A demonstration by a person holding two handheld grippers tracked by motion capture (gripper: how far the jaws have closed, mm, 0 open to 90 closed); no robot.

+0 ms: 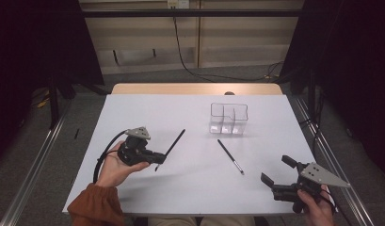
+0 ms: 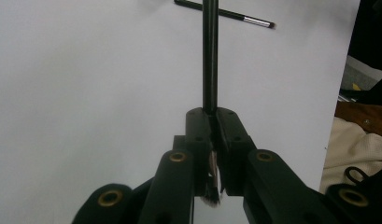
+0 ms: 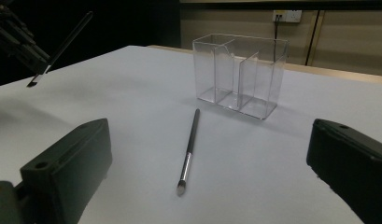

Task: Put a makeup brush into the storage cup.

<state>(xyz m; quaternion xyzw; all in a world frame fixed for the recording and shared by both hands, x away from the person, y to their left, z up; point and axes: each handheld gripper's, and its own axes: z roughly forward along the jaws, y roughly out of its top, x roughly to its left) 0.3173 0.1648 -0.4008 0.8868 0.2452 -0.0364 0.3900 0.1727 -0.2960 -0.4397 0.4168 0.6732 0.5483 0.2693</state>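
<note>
Gripping the slim black-handled makeup brush (image 1: 172, 146) near its bristle end, the left tongs (image 1: 158, 158) are clamped tight on it and hold it clear of the white counter (image 1: 157, 113), long handle slanting up and away. In the left gripper view the handle (image 2: 209, 56) runs straight out from the closed jaws, pale bristles poking out behind them. It looks a featherweight: stiff, smooth, probably slick, so a pinch this far from the middle could let it swivel. The handle is the safer hold; the bristles are soft and would splay.

The right tongs (image 1: 277, 174) stand wide open and empty near the counter's right corner. A second thin black brush with a silver ferrule (image 3: 188, 151) lies flat on the counter, just short of the clear plastic three-compartment organiser (image 3: 240, 74), which looks empty. How much of the bristles the pads trap is hard to make out.
</note>
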